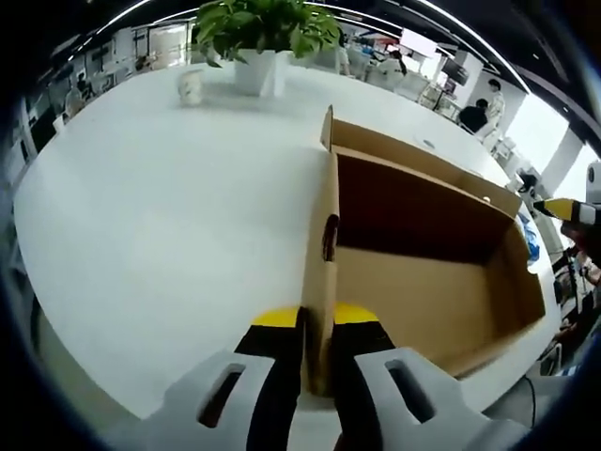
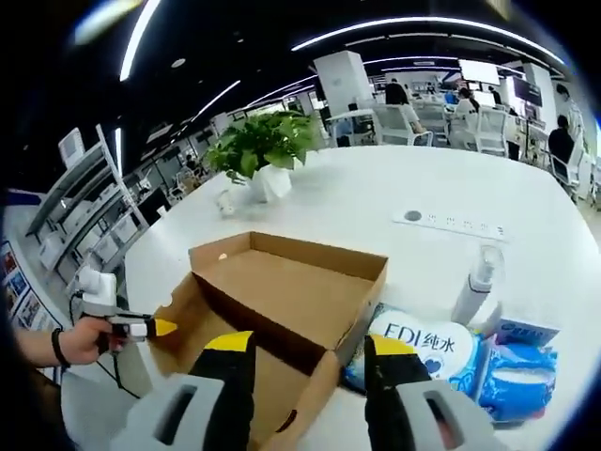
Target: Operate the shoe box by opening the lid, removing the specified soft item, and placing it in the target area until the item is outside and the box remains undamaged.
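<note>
Left gripper (image 1: 317,331) clamped on brown cardboard shoe box (image 1: 441,301) side wall — risks tearing if yanked; right gripper (image 2: 310,352) spread wide, holding nothing, above box.

Wide open white table (image 1: 169,235) left of the shoe box (image 1: 423,272), nothing until the potted plant (image 1: 258,38) and small cup (image 1: 191,86) way back. Other side's cramped: EDI water pack (image 2: 423,348), spray bottle (image 2: 474,282), blue packets (image 2: 521,376) crowding the box wall.

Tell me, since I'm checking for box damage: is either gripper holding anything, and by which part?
The left gripper is shut on the shoe box, pinching its end wall edge. The right gripper is open, holding nothing.
</note>
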